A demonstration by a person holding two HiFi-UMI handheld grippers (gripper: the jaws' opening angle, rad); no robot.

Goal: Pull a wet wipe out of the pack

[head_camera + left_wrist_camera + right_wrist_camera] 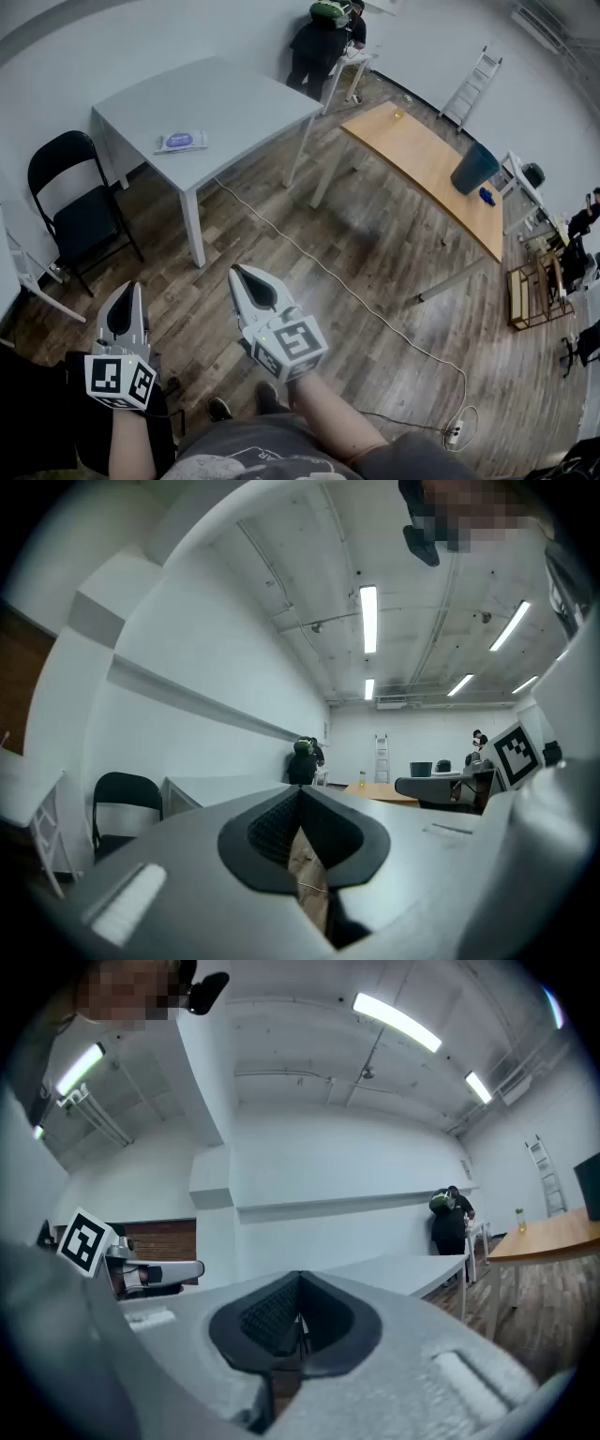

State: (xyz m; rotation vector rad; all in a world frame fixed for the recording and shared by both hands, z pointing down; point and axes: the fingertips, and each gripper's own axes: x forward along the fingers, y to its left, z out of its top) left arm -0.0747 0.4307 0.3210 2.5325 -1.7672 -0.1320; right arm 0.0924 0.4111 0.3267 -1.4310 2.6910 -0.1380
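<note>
The wipe pack (181, 142) lies flat on the grey counter (234, 89), near the edge that faces the black folding chair (80, 211), and well apart from both tools. Its top carries a purple label, but the writing is too small to read. The left tool (126, 287) and the right tool (235, 271) are held level above the wooden floor (375, 244), side by side and pointing toward the counter. Each is clenched with its jaws together and nothing between them. The only clear print is the black-and-white square markers on the tools' cubes, which bear no letters. A white cable (356, 300) runs across the floor from under the counter to a power strip (455, 431). Beyond it stand a wooden table (427, 173) with a dark bin (473, 167) on it, a ladder (472, 86) against the far wall, and a person (319, 47) in dark clothes. Only the head view shows the pack. The two gripper views see the counter edge-on, so its top cannot be made out. They do show the ceiling strip lights (368, 618), and the right gripper view shows a patch of brick wall (159, 1241).
</note>
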